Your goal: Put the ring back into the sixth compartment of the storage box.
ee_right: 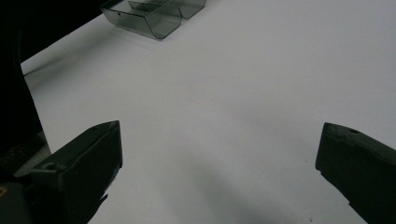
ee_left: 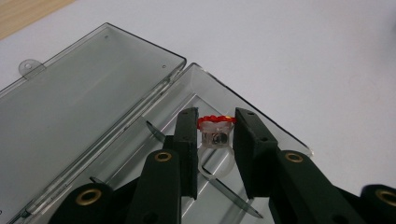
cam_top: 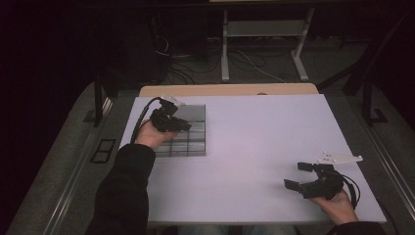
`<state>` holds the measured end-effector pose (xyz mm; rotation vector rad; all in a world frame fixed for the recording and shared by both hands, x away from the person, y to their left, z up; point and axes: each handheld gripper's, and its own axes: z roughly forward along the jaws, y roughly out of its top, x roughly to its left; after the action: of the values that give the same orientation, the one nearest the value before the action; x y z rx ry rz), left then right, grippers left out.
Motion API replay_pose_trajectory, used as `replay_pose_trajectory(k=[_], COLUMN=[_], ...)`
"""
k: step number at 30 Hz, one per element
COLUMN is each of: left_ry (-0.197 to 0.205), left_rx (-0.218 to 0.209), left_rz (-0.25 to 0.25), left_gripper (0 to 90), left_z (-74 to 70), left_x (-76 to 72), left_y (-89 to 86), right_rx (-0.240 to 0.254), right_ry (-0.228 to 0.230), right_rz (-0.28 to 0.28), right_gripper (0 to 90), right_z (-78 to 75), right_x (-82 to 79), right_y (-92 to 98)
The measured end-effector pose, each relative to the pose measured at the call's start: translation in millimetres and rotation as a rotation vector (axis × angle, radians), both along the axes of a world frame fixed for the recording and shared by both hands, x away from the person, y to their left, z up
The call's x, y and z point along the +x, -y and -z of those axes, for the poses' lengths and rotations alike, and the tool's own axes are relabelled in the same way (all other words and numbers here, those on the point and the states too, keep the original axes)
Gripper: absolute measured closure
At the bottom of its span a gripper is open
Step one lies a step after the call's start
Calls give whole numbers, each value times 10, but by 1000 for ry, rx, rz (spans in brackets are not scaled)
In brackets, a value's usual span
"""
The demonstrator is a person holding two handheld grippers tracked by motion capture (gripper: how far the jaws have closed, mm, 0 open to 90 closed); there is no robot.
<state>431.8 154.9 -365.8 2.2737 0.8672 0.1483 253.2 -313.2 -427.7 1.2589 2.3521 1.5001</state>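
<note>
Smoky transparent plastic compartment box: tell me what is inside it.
A small clear ring with red top sits between the left gripper jaws over a compartment; other compartments are partly covered.

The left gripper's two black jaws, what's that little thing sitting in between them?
A small clear plastic ring with a red beaded top sits between the jaws of the left gripper, above the open smoky-grey plastic compartment box, in the left gripper view.

L gripper (ee_left: pixel 215 135) w/ both black jaws closed on a small clear ring (ee_left: pixel 215 140) w/ red beaded top, pinched right at the tips. Below & ahead of jaws: smoky clear plastic box (ee_left: pixel 261 128), open, thin dividers inside. Its lid (ee_left: pixel 79 107) lies flat off to the jaws' left, small tab at far edge. White table (ee_left: pixel 303 56) beyond & to the right
</note>
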Motion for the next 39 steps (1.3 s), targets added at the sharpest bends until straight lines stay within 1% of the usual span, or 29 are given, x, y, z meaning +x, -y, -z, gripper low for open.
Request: replay_pose_trajectory(k=[9,18,22,32,38,39], left_ry=[-15,-33,-43,-55,-61,-67], left_rx=[4,-9,-15,-27,-20,-19], left_rz=[-5,-14,-26,-32,-24,-29], left_gripper=[707,706,707,706,706,706], left_z=[98,245,311,405,466,473], left_x=[67,144,174,212,228,229], left_y=[29,88,101,159,216,226], right_rx=[-3,-8,-7,-9,-6,-9], right_ry=[-3,-1,-1,-2,-1,-2], right_rz=[-3,-11,-11,-15,-13,-16], right_gripper=[7,7,7,7,7,7], right_z=[3,2,2,2,3,2], right_x=[2,5,5,7,6,7], right_y=[-5,-10,-10,-12,-13,-11])
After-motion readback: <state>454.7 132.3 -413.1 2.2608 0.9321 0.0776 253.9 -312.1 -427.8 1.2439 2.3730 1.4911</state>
